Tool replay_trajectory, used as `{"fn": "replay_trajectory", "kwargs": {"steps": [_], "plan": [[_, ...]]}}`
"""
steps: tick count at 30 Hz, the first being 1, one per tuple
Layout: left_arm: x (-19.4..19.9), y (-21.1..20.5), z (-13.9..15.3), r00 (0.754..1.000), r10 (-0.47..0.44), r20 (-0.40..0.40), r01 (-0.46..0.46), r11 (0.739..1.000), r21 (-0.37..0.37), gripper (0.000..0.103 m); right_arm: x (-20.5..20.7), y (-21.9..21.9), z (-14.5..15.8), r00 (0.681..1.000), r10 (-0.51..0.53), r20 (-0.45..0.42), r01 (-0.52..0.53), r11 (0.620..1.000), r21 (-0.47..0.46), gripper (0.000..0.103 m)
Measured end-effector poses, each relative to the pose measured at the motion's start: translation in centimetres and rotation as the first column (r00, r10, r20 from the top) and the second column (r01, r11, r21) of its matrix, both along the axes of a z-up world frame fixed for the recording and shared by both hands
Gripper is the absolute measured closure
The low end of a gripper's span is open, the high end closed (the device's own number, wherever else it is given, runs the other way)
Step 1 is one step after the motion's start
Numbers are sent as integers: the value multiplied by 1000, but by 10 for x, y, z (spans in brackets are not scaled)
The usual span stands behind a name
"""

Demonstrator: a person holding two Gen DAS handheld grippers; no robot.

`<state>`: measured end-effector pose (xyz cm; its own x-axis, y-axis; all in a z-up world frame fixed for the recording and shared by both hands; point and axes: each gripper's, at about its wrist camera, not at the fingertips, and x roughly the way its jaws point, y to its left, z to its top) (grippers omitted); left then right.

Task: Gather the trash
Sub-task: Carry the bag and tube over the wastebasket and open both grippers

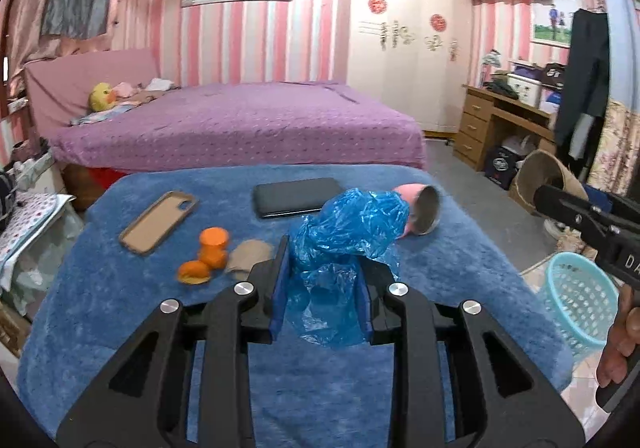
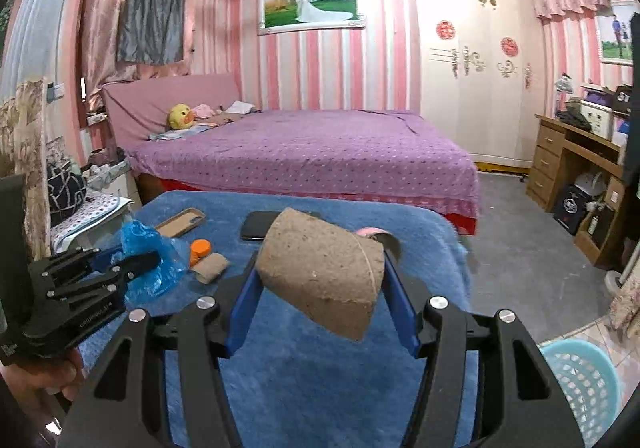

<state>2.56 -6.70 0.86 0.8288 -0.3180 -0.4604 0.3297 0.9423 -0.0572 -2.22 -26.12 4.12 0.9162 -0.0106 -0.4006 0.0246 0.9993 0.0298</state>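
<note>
My left gripper (image 1: 325, 280) is shut on a crumpled blue plastic bag (image 1: 344, 232) held above the blue-covered table (image 1: 120, 312). It also shows in the right wrist view (image 2: 148, 260) at the left. My right gripper (image 2: 320, 280) is shut on a brown cardboard tube (image 2: 320, 268), lifted above the table; the tube also shows in the left wrist view (image 1: 548, 171) at the far right. Orange peel pieces (image 1: 206, 254) and a second cardboard tube (image 1: 250, 254) lie on the table. A light blue mesh basket (image 1: 580, 300) stands on the floor to the right and also shows in the right wrist view (image 2: 580, 388).
A phone case (image 1: 160, 221), a dark phone (image 1: 298, 195) and a tipped pink cup (image 1: 420, 211) lie on the table. A purple bed (image 1: 240, 127) is behind it. A wooden desk (image 1: 504, 123) stands at the right.
</note>
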Motion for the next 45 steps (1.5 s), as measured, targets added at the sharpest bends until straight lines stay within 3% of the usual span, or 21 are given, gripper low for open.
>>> {"fn": "replay_trajectory", "kwargs": {"steps": [5,9,16,19,24,29,34,45], "plan": [[1,-28,0,999,-34,3,34,999,0,76,-11,-45,9,995,-99,19,99,995,18,45],[4,-41,-2,998,-56,-21,56,998,-24,76,-15,-67,16,990,-138,33,138,990,-14,45],[-1,-74,6,997,-80,-15,80,997,5,76,-28,-102,28,984,-175,24,177,981,-83,45],[-5,-93,14,995,-99,-10,99,995,21,76,-39,-131,34,978,-206,42,206,979,-7,45],[-17,-132,31,988,-151,10,151,989,8,76,-56,-157,39,964,-259,65,257,965,43,45],[-36,-173,38,977,-212,29,211,977,28,76,-64,-167,36,949,-312,44,313,950,-14,45],[-48,-204,41,968,-250,29,249,968,39,75,-79,-192,38,936,-350,36,350,937,12,45],[-69,-254,40,951,-309,24,308,950,50,74,-93,-214,36,943,-330,38,329,943,46,44]]}}
